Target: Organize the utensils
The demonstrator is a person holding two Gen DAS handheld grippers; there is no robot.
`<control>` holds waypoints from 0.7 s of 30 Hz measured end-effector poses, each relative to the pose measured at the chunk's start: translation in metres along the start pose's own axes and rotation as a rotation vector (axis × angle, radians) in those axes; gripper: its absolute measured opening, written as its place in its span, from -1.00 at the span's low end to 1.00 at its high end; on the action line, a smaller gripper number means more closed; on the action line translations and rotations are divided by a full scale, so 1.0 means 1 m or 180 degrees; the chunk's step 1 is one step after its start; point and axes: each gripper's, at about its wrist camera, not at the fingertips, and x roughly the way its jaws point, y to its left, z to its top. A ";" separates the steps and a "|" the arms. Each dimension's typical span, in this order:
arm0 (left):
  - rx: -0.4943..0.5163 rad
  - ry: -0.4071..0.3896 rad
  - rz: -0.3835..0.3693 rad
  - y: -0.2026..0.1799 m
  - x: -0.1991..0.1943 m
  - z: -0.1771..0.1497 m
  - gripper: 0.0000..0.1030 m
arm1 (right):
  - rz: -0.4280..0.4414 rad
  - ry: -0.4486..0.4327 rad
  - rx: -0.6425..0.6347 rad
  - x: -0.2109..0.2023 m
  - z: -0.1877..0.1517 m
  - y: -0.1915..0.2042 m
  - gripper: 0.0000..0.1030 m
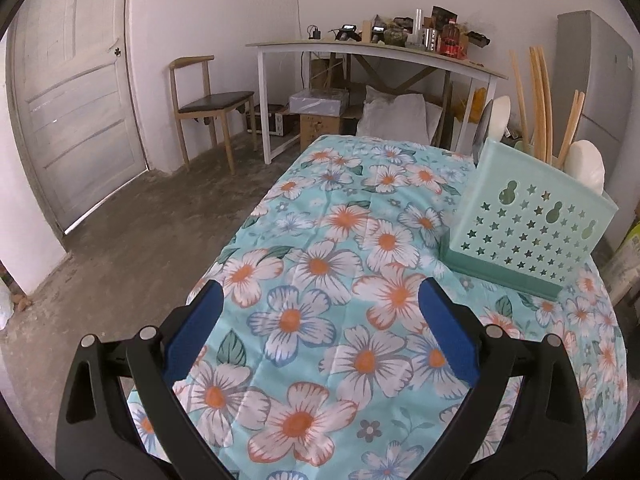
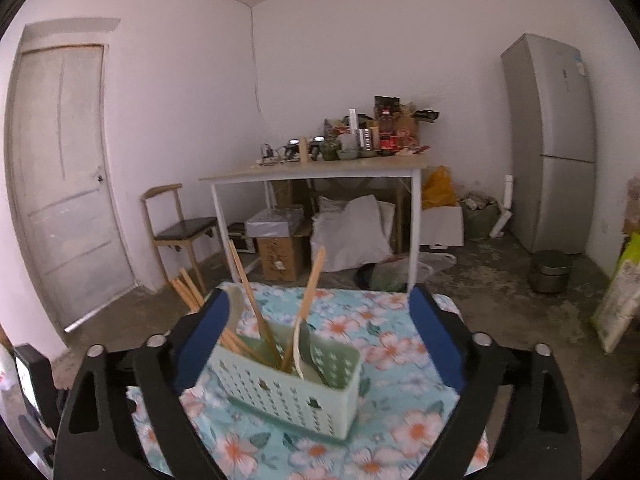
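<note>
Hovering over the floral-clothed bench [image 1: 304,216], I hold my right gripper [image 2: 316,320] spread wide with nothing pinched, the mint utensil caddy [image 2: 288,384] standing between its blue pads, chopsticks [image 2: 252,300] and a white spoon [image 2: 298,344] upright inside. My left gripper [image 1: 320,312] is likewise spread and empty, the caddy to its right. Sorting looks nearly done; next I should check the bench for strays.
</note>
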 end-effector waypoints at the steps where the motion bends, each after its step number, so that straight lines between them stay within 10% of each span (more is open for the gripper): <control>1: 0.0008 -0.0005 0.0011 -0.001 -0.001 0.000 0.83 | -0.0071 0.0021 0.0003 -0.004 -0.003 0.002 0.87; 12: 0.0072 0.0056 0.0039 -0.005 -0.004 -0.002 0.83 | -0.0456 0.1015 0.0262 -0.001 -0.087 0.008 0.87; 21: 0.0236 0.0616 -0.0224 -0.018 0.025 -0.037 0.83 | -0.0723 0.2060 0.0506 0.026 -0.186 -0.004 0.87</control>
